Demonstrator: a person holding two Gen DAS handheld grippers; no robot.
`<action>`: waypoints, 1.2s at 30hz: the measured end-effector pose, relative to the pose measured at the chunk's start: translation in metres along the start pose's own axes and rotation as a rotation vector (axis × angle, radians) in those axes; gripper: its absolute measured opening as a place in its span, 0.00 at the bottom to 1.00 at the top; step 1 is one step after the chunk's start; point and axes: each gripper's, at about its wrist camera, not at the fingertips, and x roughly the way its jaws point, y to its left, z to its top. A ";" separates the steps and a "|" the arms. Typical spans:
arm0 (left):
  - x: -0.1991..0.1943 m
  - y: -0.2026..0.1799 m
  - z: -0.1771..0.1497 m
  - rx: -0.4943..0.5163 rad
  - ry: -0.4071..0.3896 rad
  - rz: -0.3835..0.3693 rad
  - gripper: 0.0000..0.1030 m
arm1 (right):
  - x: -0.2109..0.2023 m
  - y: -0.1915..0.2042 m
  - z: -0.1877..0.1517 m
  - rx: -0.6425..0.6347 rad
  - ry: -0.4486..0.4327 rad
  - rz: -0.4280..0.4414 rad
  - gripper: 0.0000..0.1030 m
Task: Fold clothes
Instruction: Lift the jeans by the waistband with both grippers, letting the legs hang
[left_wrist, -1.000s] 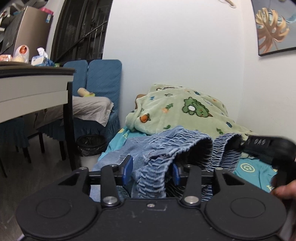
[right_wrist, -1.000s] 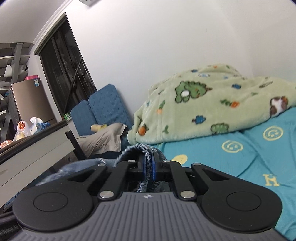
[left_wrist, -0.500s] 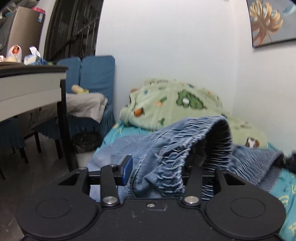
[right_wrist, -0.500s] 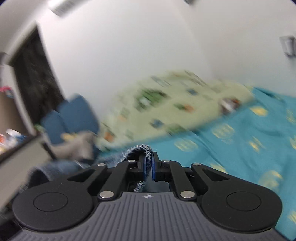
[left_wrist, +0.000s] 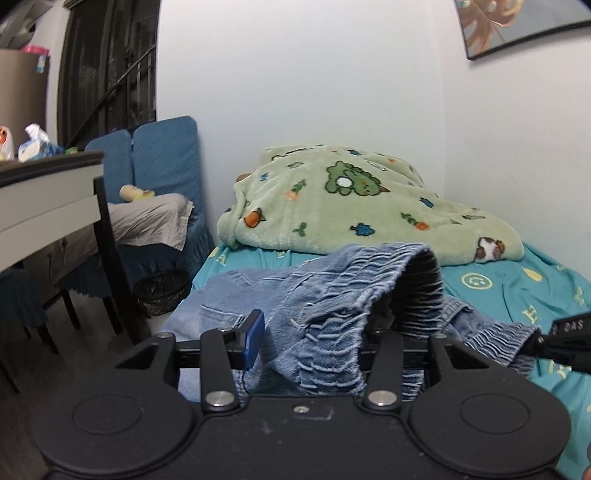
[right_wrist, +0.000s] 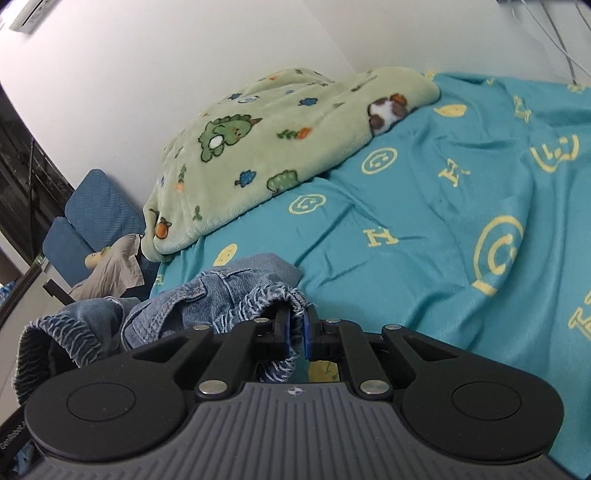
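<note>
While the denim garment (left_wrist: 332, 295) is bunched up at the near edge of the bed (right_wrist: 424, 229), this looks like the spread-it-out stage, before any real fold gets made. It's jeans or a denim skirt with an elastic waistband, can't say which, and it sits in a heap on the teal sheet instead of lying flat.

Left gripper (left_wrist: 314, 339): jaws stand wide apart with the ruched waistband draped between them and over the right one, so the cloth hangs on it and isn't pinched. Right gripper (right_wrist: 295, 328): jaws nearly together, clamped on a frayed bit of the waistband edge, with only a thin sliver of gap showing.

My guess for the next move: the left one needs to close on its section of waistband, then both pull apart and away from each other to get the band taut and the fabric laid flat on the sheet.

Room-wise, there's loads of bare sheet out to the right and ahead in the right wrist view, so that's the direction to lay it. The green fleece blanket (right_wrist: 266, 147) is piled at the far end against the wall, well apart from the denim. On the left it's tighter: the bed's edge drops off right there, with a black bin (left_wrist: 162, 291) on the floor below and a worktop (left_wrist: 48, 199) and blue chairs (left_wrist: 155, 162) beyond, so fabric could slide off that side.
</note>
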 end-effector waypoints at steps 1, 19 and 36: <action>-0.001 -0.003 -0.001 0.017 -0.006 0.002 0.41 | -0.001 0.002 0.000 -0.010 -0.009 0.008 0.07; 0.011 -0.063 -0.002 0.334 -0.083 0.025 0.44 | -0.002 0.008 0.000 -0.029 -0.027 0.061 0.07; 0.014 -0.006 0.017 0.030 -0.109 0.023 0.08 | 0.020 -0.012 -0.009 0.023 0.067 0.024 0.14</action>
